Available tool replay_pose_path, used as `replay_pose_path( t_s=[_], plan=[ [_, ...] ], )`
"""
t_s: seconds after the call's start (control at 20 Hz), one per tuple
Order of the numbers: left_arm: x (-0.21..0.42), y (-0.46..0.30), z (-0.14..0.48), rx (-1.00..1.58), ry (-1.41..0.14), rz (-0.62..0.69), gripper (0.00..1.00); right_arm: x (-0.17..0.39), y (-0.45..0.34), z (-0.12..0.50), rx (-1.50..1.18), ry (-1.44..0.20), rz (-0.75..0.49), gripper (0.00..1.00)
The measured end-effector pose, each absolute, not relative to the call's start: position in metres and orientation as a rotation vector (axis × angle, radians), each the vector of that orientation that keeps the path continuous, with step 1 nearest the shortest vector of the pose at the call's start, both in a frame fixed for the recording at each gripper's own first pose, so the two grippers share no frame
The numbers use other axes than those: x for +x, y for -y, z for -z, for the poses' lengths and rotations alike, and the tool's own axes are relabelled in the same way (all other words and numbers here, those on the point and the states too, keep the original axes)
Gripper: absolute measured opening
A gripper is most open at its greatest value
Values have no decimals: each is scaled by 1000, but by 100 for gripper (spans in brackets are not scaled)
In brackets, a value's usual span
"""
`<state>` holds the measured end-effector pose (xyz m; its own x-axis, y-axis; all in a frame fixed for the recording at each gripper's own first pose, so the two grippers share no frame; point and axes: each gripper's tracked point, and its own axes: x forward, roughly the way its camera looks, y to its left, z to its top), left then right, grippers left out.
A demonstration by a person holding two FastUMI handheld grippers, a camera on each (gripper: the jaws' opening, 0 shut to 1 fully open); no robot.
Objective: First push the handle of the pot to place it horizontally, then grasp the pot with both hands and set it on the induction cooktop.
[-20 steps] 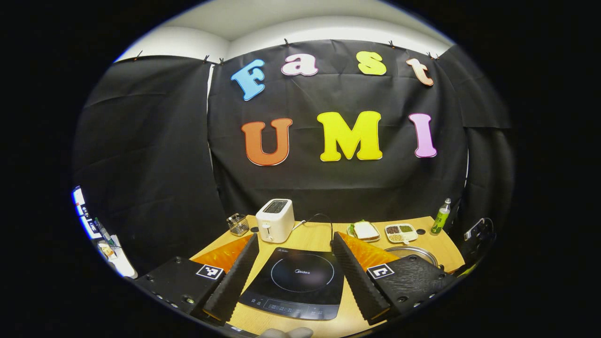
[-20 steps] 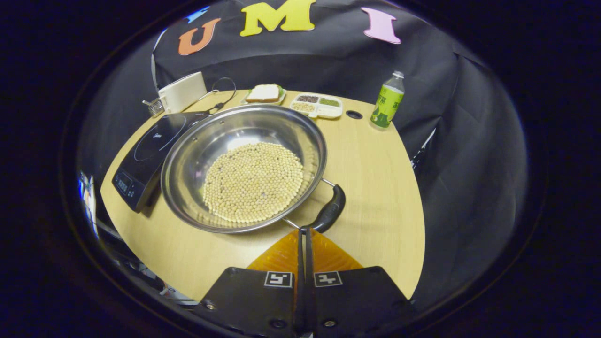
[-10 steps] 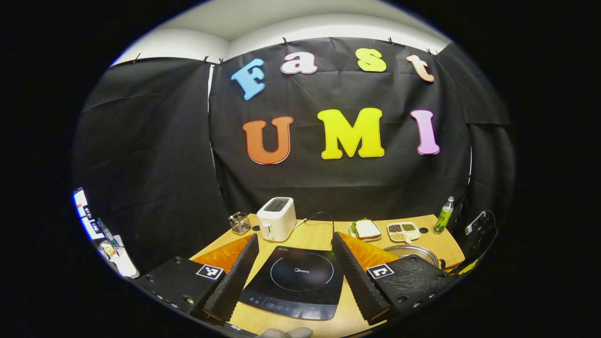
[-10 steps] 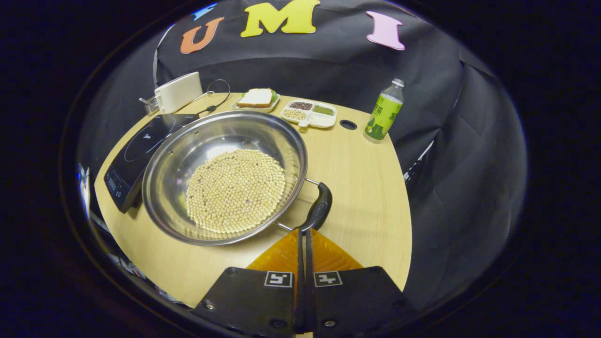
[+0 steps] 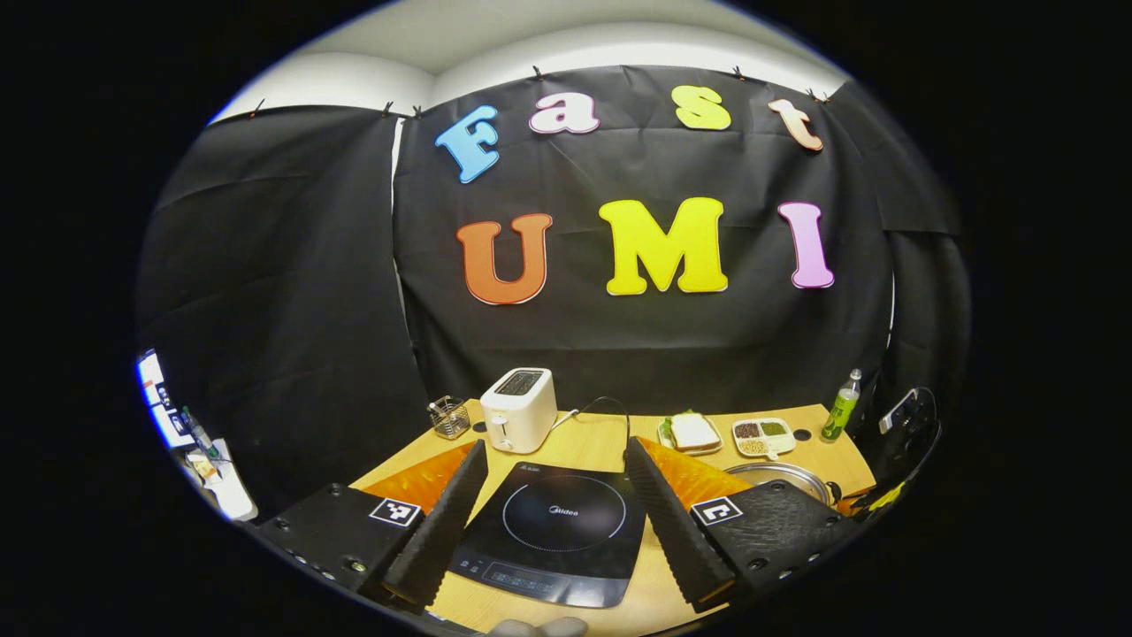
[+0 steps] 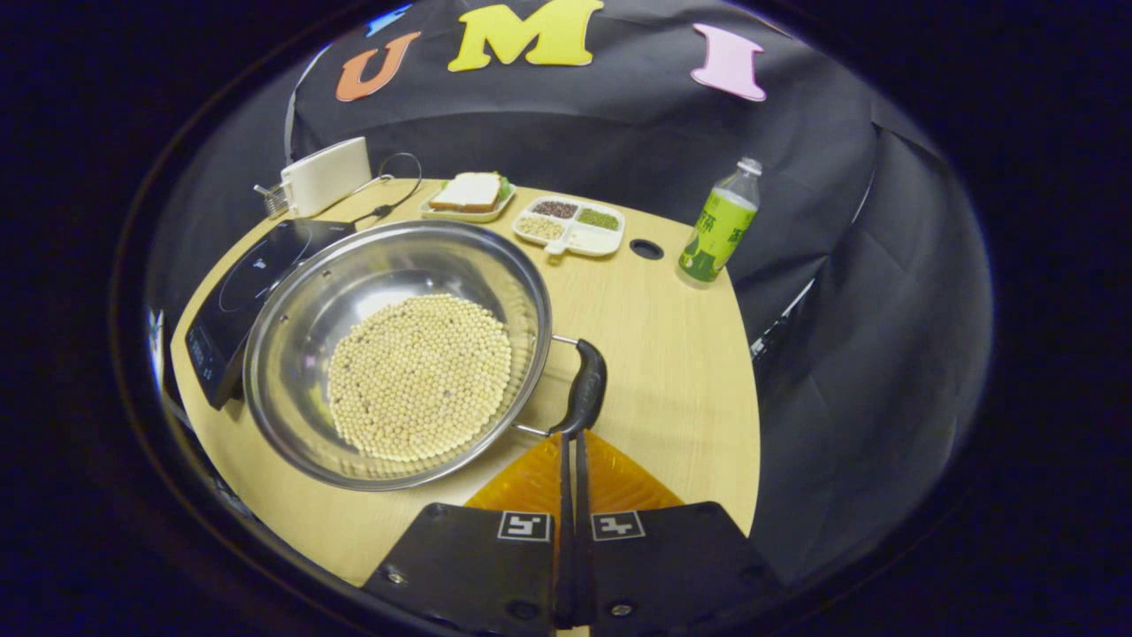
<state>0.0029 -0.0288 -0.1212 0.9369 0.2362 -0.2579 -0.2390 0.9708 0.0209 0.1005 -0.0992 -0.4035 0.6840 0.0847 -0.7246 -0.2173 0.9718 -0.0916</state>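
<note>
At the pot handle (image 6: 584, 394), right hand-held gripper (image 6: 571, 435) pressed together, apparently touching, pot (image 6: 398, 349) shifted left.

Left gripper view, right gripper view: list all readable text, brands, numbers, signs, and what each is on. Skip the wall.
"Midea": inside the ring on the induction cooktop, left gripper view.
Control strip on the cooktop's front edge: markings too small to read.
Bottle label: print too small to read.
Pot handle: no legible marking.
Square markers: coded patterns, no words.
</note>
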Motion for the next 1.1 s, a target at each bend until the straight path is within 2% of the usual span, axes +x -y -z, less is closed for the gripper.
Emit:
replay_pose_path(
  t_s=[0.05, 0.2, 0.3, 0.35, 0.45, 0.5, 0.55, 0.6, 0.7, 0.8, 0.9, 0.95, 1.1],
  plan=[
    [7, 31, 124, -16, -252, -240, 95, 104, 100, 397, -169, -769, -167, 1],
    [19, 44, 138, -31, -247, -203, 95, 111, 103, 375, -205, -679, -162, 10],
    [28, 54, 155, -28, -264, -168, 95, 111, 96, 369, -214, -648, -199, 12],
    [33, 61, 168, -23, -283, -151, 95, 113, 90, 367, -197, -635, -216, 18],
    [43, 78, 195, -20, -324, -114, 95, 113, 88, 371, -160, -646, -214, 59],
    [47, 87, 208, -22, -343, -93, 95, 115, 88, 372, -138, -648, -201, 57],
    [53, 97, 223, -24, -362, -70, 96, 116, 89, 375, -123, -655, -191, 61],
    [57, 105, 241, -28, -398, -54, 95, 117, 91, 380, -110, -663, -179, 59],
    [65, 118, 278, -35, -464, -26, 95, 121, 92, 386, -85, -675, -156, 68],
    [73, 131, 307, -43, -520, -8, 95, 128, 94, 386, -73, -659, -132, 66],
    [79, 140, 327, -29, -557, 6, 96, 134, 96, 386, -72, -651, -117, 76],
    [81, 145, 335, -19, -567, 14, 96, 138, 95, 387, -68, -648, -115, 77],
    [92, 154, 352, 2, -591, 31, 96, 146, 96, 386, -74, -636, -113, 77]
  ],
)
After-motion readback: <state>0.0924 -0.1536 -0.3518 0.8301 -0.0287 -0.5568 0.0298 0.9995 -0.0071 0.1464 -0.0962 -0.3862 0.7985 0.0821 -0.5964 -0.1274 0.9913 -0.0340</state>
